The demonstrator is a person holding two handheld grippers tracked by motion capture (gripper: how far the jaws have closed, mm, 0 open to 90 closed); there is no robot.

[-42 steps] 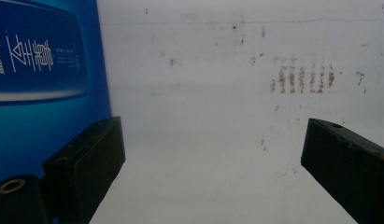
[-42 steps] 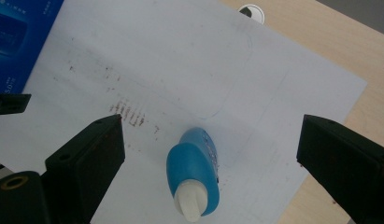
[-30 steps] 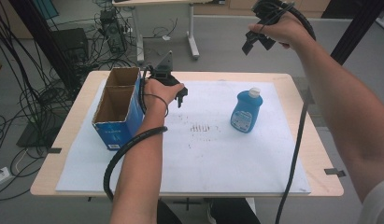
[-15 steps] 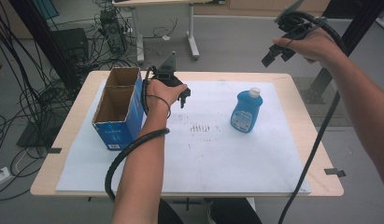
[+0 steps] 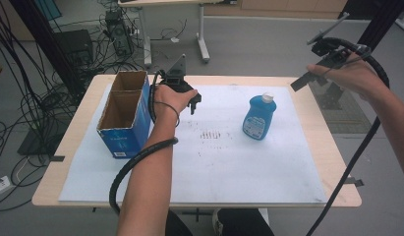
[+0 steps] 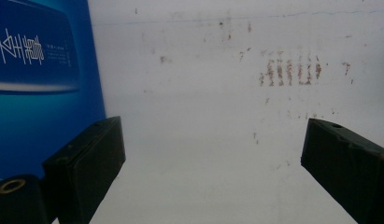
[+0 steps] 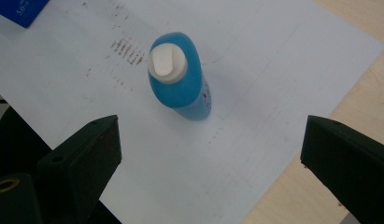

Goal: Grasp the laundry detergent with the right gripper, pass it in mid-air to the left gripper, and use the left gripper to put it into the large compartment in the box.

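The high view looks forward and down over the whole table [image 5: 337, 162]. The left gripper view sits close above the white sheet [image 6: 203, 140] — the right gripper view looks steeply down from higher; both share that sheet.

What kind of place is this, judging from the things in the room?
Probably a lab or a workshop for recording handling tasks, not a home. Many black cables lie on the grey floor, electronic equipment stands near another desk, and the table is covered by a white sheet with a blue bottle on it.
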